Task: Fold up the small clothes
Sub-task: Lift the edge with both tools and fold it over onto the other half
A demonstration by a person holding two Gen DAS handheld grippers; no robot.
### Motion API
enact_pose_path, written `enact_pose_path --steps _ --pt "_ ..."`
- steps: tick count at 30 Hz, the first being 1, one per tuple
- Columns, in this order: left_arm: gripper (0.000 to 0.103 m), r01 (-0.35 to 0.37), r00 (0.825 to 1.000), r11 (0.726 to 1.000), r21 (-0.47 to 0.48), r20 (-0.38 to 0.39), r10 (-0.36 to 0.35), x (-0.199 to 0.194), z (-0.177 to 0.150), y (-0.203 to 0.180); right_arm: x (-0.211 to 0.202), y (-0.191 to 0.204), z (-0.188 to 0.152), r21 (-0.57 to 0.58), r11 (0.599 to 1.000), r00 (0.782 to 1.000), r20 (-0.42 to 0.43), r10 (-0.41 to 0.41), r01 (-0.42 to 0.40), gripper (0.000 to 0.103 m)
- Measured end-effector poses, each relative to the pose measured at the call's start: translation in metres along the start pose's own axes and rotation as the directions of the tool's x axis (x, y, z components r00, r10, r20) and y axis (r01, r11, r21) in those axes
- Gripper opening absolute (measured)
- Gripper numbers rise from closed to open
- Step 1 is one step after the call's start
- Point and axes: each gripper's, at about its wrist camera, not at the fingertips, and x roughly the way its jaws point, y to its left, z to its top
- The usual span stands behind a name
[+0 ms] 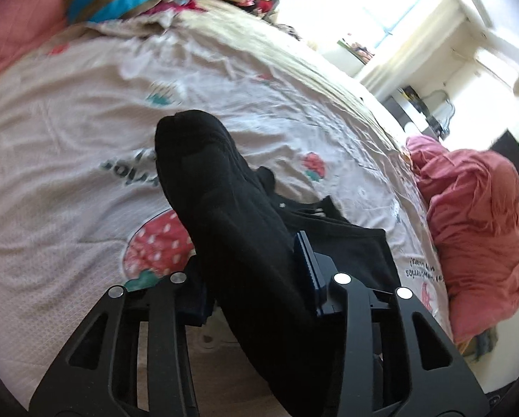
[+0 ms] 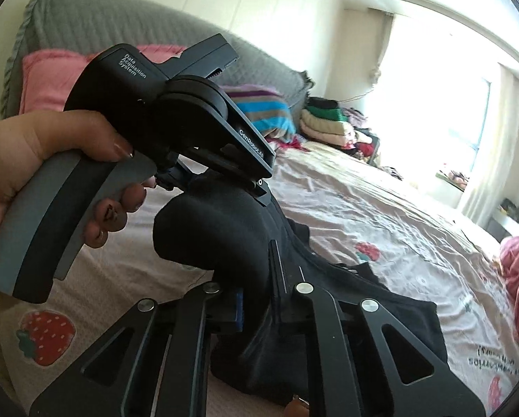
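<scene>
Fingers of the left gripper (image 1: 256, 278) are clamped on a black sock (image 1: 221, 187), which runs up between them and ends in a rounded toe raised above the bed sheet (image 1: 68, 132). The right gripper (image 2: 256, 299) pinches the same sock (image 2: 217, 229) lower down, so the sock is held off the bed between the two tools, just over a black garment (image 2: 391, 312) lying flat on the sheet. The left gripper (image 2: 196, 111) appears in the right wrist view, held by the person's left hand (image 2: 33, 153). Judged from its drape, the sock is light, soft and limp, not fragile; knit fabric should grip well in the pads. Take hold near the cuff and the toe to control both ends. Count: one sock in the grippers, one black garment beneath, one red bundle (image 1: 475, 236) at the bed edge, one stack of folded clothes (image 2: 325, 121) at the far end.
</scene>
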Motion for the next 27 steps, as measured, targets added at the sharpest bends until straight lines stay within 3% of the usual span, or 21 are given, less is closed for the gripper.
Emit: enact_pose_path --steps 14,27 --pt "0.032 -0.011 1.000 0.986 0.168 0.011 0.009 -0.004 -0.002 -0.088 -0.039 -0.055 -0.013 0.204 0.977 0.998 0.018 -0.064 0.059 0.007" --pt "0.032 0.011 0.998 0.976 0.217 -0.057 0.001 0.028 -0.018 -0.133 -0.058 -0.094 -0.048 0.341 0.935 0.995 -0.034 -0.093 0.099 0.007"
